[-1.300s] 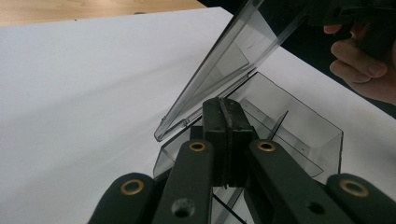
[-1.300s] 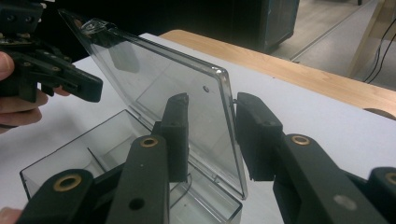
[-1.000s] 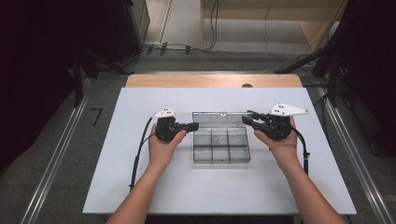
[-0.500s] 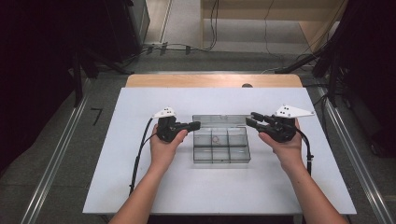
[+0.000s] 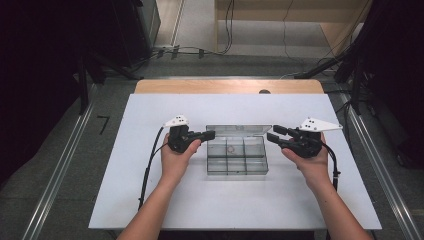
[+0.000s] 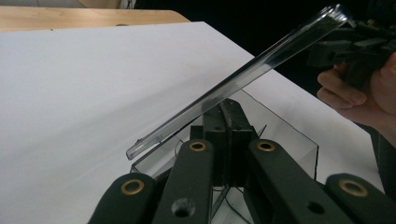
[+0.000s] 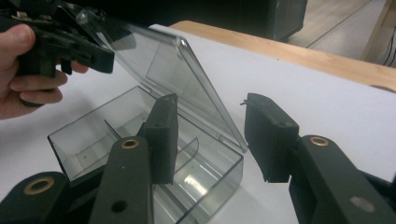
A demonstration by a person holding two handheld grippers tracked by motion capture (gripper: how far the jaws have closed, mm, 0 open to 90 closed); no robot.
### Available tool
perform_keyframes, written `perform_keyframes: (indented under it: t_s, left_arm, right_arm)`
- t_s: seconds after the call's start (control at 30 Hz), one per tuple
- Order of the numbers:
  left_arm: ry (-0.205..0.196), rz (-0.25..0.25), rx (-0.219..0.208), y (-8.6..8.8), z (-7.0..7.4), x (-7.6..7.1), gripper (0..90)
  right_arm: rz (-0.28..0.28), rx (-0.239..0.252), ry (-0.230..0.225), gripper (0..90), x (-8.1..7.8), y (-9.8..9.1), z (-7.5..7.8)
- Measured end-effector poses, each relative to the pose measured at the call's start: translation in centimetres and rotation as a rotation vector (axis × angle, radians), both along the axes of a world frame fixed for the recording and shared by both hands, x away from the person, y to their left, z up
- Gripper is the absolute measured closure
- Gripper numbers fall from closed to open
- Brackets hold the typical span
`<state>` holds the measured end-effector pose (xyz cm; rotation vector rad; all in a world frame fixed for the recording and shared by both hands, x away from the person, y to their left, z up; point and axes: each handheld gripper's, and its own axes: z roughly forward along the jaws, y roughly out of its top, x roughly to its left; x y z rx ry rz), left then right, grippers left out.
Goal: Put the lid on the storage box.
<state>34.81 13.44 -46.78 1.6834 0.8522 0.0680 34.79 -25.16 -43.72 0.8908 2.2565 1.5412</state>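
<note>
A clear plastic compartment box (image 5: 237,172) stands on the white table, its hinged lid (image 5: 239,130) raised at a slant. My left gripper (image 5: 211,134) is shut, with its tips at the lid's left end; in the left gripper view the shut jaws (image 6: 229,116) sit just under the lid's edge (image 6: 243,74), over the box (image 6: 289,140). My right gripper (image 5: 270,135) is open at the lid's right end. In the right gripper view its jaws (image 7: 212,112) stand apart around the lid's near corner (image 7: 163,60), above the box (image 7: 215,186). The left gripper (image 7: 70,46) shows behind the lid.
A small thing (image 5: 231,148) lies in a back compartment, too small to identify. The white table top (image 5: 150,200) extends all round the box, with a wooden strip (image 5: 227,86) along its far edge. Cables and metal rails run on the floor beyond.
My right gripper has drifted slightly right and toward the person, off the lid's end. The left gripper and the raised lid have stayed put.
</note>
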Motion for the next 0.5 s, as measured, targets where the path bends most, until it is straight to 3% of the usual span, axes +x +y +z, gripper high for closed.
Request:
perform_keyframes:
  t_s: [0.17, 0.43, 0.5]
  left_arm:
    - [-0.009, -0.011, -0.007, 0.0, 0.2, -0.2, 89.1]
    - [-0.02, -0.02, -0.013, 0.0, 0.4, -0.5, 89.1]
    - [-0.019, -0.026, -0.013, 0.0, 0.4, -0.7, 89.1]
  right_arm:
    - [-0.024, -0.027, 0.016, 61.8, -0.1, -0.5, -0.7]
    - [0.008, -0.051, 0.043, 85.9, -0.3, 0.1, -1.3]
    - [0.003, -0.063, 0.044, 88.0, -0.3, 0.4, -1.4]
